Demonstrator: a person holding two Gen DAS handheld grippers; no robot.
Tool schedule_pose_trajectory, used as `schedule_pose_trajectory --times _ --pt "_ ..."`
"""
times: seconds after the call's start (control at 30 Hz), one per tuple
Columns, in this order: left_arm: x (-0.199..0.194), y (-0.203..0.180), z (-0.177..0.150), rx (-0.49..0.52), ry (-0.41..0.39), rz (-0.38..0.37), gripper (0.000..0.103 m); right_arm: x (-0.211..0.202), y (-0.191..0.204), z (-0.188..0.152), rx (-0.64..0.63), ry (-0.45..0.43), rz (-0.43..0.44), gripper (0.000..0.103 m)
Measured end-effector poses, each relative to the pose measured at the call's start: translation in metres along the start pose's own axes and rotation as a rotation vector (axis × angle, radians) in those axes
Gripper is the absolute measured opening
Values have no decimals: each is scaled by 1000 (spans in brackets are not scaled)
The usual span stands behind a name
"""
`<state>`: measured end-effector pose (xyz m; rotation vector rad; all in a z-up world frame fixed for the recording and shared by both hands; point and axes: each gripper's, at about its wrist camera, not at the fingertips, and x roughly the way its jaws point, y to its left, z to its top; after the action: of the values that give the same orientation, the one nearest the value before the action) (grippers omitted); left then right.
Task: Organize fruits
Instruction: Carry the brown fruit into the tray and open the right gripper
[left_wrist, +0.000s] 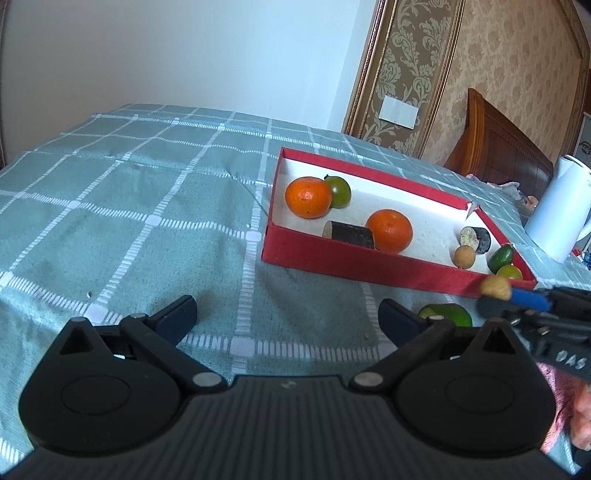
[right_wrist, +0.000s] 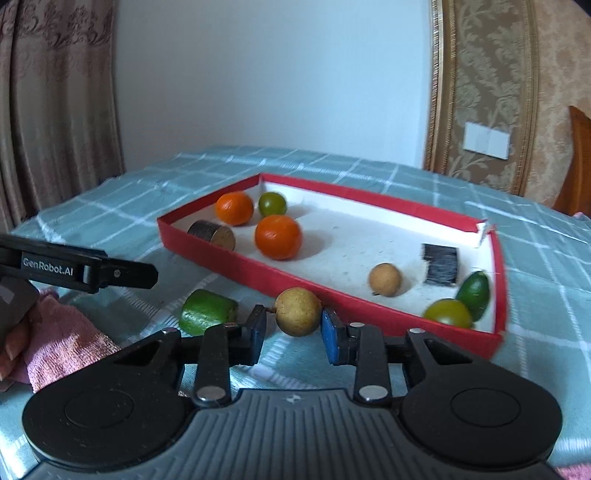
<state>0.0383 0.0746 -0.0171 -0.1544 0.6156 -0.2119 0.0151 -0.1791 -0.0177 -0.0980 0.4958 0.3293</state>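
Grey-green checked cloth (right_wrist: 369, 173) covers our tabletop. Low in the frame, our right gripper (right_wrist: 291, 332) has its fingers clenched on a round tan longan-like fruit (right_wrist: 297, 311), just before the shallow red cardboard box (right_wrist: 295, 280) holding oranges (right_wrist: 277, 237). Our left gripper (left_wrist: 286, 317) is released, empty.

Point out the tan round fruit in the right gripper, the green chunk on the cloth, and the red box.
tan round fruit (right_wrist: 297, 311), right wrist view, its middle
green chunk (right_wrist: 207, 311), right wrist view, its side
red box (right_wrist: 295, 282), right wrist view, near wall
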Motion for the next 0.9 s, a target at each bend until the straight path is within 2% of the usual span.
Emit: schedule_pose_trajectory --times 0.13,0.27,0.53,0.9 --pt "0 0 0 -1 0 -1 103 -16 -11 6 39 -58 -28 32" --pt "0 0 1 -5 -2 -3 103 -14 -23 21 50 -87 -77 32" --pt "-1 1 0 -8 -3 -6 103 29 -37 43 42 -41 -144 32" --pt "-1 3 0 -19 -7 -14 103 94 -53 62 74 64 -203 32"
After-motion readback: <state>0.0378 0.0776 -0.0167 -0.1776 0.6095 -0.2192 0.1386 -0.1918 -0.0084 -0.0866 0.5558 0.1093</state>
